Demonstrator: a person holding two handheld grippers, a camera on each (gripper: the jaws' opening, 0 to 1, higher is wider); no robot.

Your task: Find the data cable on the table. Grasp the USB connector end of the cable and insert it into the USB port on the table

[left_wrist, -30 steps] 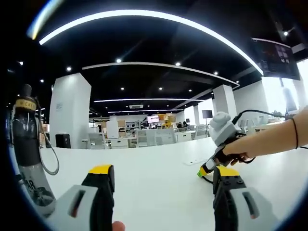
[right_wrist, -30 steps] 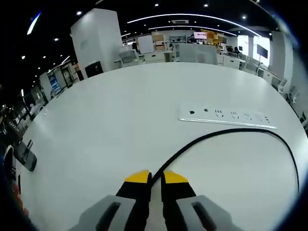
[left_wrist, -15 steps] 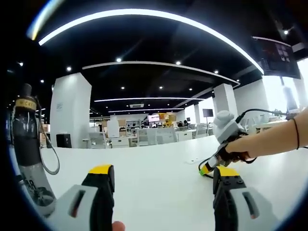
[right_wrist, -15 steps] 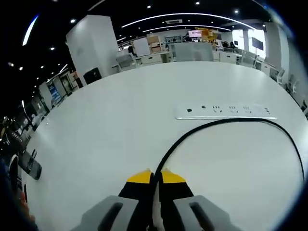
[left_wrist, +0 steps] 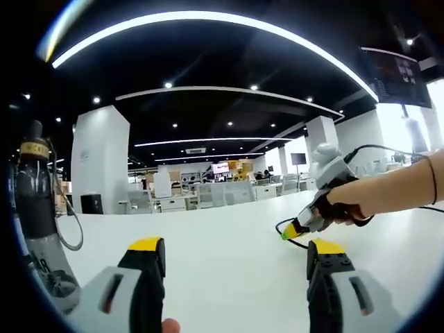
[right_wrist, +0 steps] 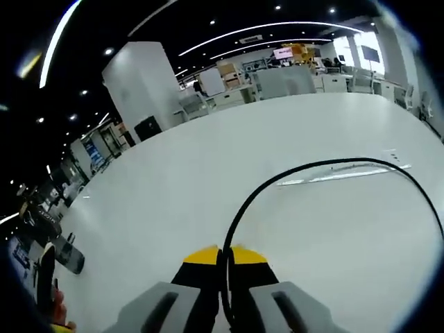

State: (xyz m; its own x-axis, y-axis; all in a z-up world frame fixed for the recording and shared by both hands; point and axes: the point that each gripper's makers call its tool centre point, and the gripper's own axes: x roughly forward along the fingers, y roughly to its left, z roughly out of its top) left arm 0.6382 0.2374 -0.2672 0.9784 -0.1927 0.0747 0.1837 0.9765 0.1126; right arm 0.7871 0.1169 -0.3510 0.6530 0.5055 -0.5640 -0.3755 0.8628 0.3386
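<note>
While the right gripper (right_wrist: pixel 225 254) clamps the black data cable (right_wrist: pixel 291 170) and the left gripper (left_wrist: pixel 236 247) is apart and empty, a loose hold could let the cable slip before reaching the far power strip (right_wrist: pixel 343 175).

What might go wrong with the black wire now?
The right gripper pinches the thin black cable between shut jaws; it might slip or twist.
The cable's loop lies near the power strip and might snag on it.
The open left gripper sits near a bottle and might bump it.
</note>
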